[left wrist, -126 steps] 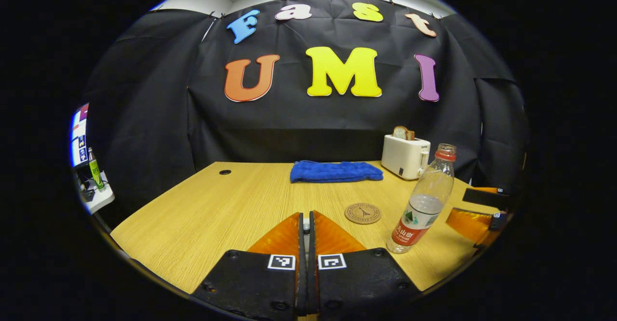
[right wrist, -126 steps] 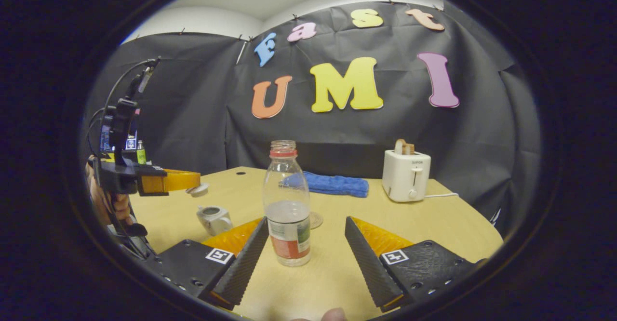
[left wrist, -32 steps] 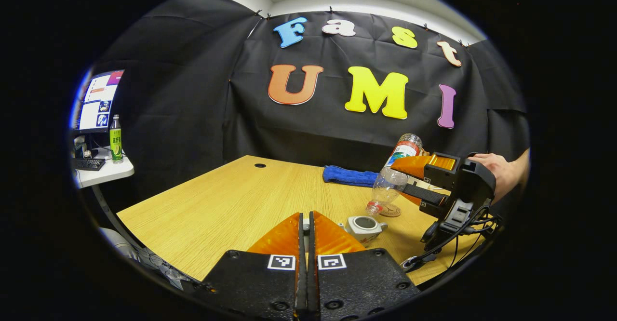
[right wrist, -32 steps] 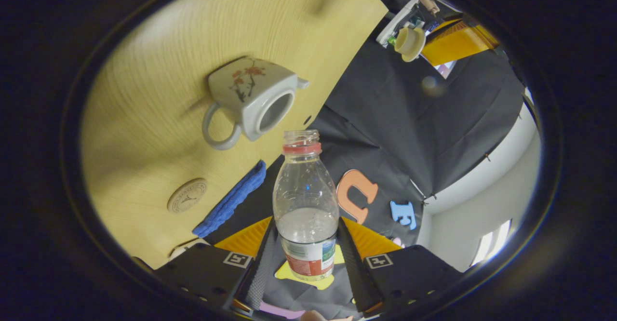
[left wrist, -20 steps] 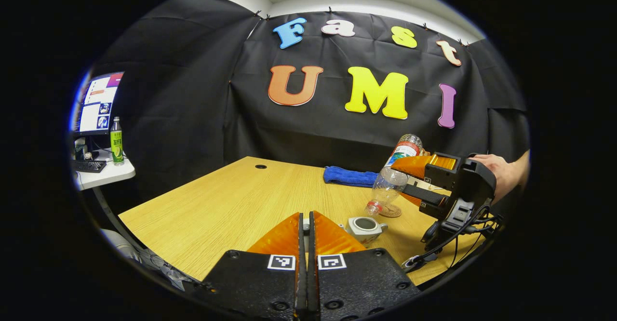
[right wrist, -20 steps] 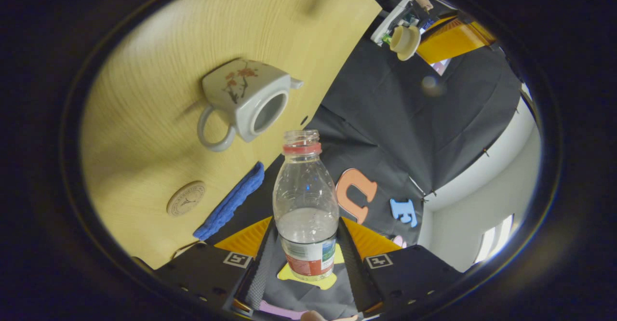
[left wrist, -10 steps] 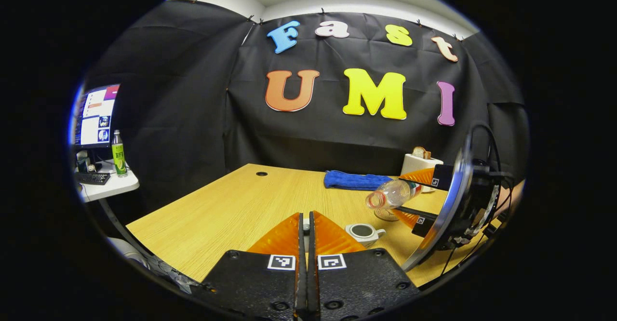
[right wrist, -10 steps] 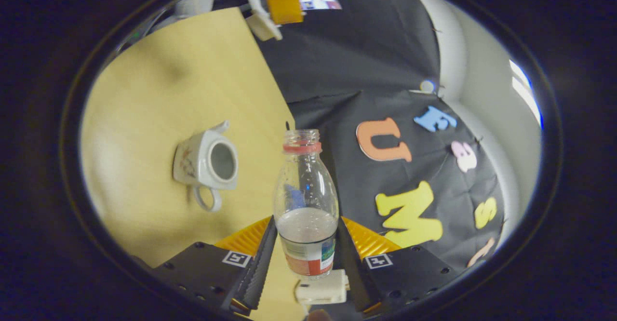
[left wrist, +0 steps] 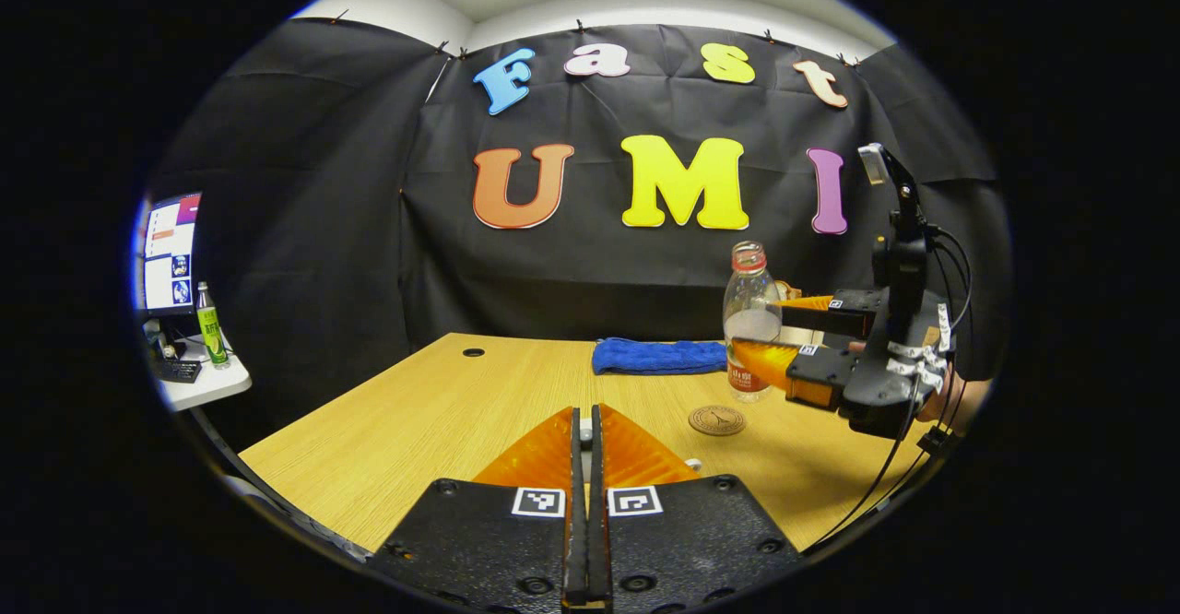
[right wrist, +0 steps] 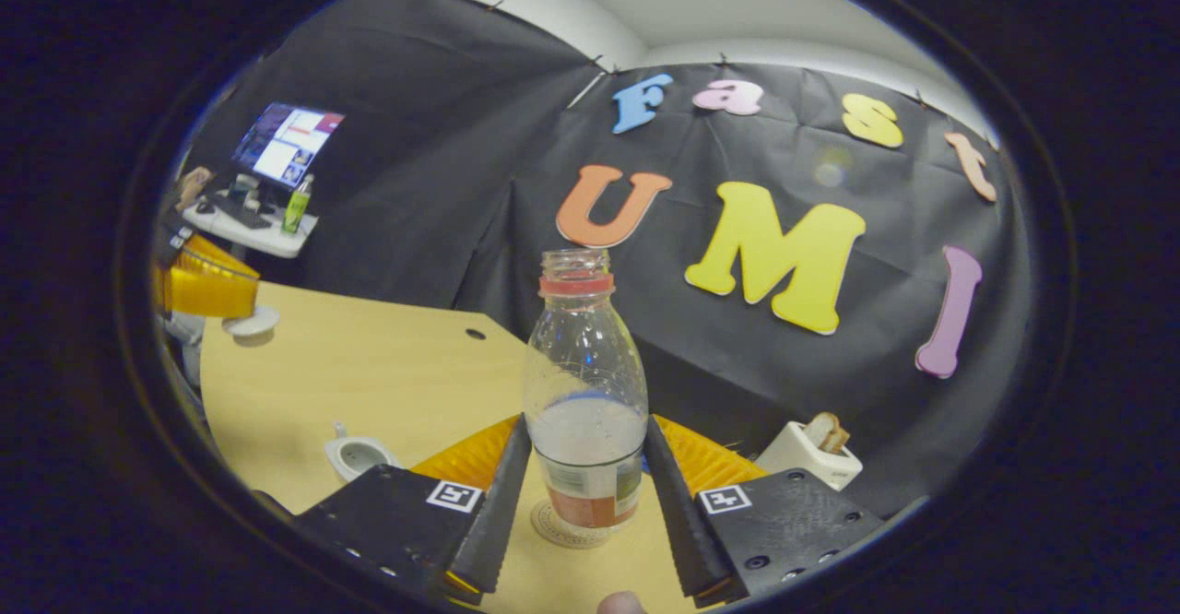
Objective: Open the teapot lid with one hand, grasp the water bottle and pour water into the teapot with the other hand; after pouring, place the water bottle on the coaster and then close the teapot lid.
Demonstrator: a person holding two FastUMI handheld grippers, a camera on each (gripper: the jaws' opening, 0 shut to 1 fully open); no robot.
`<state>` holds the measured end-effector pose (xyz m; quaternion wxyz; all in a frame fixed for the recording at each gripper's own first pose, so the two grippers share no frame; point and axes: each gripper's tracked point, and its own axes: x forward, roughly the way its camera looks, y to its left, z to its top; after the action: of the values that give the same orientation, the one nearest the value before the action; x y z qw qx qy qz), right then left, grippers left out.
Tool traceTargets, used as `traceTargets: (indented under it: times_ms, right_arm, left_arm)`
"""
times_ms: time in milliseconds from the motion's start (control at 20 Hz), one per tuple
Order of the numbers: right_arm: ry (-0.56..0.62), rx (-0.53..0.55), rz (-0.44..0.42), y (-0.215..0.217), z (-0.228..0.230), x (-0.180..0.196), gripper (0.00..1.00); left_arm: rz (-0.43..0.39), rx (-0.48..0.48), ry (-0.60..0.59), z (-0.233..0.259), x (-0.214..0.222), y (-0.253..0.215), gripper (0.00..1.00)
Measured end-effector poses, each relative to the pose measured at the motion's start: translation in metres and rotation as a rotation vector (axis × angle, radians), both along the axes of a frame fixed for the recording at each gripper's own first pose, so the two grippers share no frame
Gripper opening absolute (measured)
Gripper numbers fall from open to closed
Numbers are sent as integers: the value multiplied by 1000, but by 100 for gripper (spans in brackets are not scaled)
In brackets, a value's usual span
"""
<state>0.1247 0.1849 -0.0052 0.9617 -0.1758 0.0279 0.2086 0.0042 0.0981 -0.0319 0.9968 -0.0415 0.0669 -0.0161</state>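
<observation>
With the right gripper [right wrist: 583,490] pinching the upright clear plastic water bottle [right wrist: 584,393] just above the round cork coaster [right wrist: 562,526], an off-centre release could tip it, while the left gripper [left wrist: 586,453], fingers pressed together, waits near the open white teapot [right wrist: 358,455].

the pale wood-grain tabletop [left wrist: 442,402] looks smooth and matt. the clear plastic water bottle [right wrist: 584,393] is glossy. the round brown cork coaster [left wrist: 716,419] looks dull, the folded blue cloth [left wrist: 658,356] nubbly, the small white glazed teapot [right wrist: 358,455] shiny.
</observation>
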Motion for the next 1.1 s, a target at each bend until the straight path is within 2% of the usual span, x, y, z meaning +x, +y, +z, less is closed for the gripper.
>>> traceTargets:
  times_ms: [200,400,600,850,1100]
  right_arm:
    - [52,131,-2,-12,-13,19,70]
    - [159,210,-4,-14,-45,46,70]
    - [257,325,-65,-29,-60,73,70]
    - [307,312,-75,-29,-81,80,70]
    - [306,290,-79,-28,-88,85,70]
  left_arm:
    - [-4,1,-5,1,1,-5,3]
    - [-4,4,-18,2,1,-7,3]
    - [3,10,-12,0,2,-5,3]
    - [8,10,-7,-3,5,-1,3]
    - [4,17,2,-7,7,-3,3]
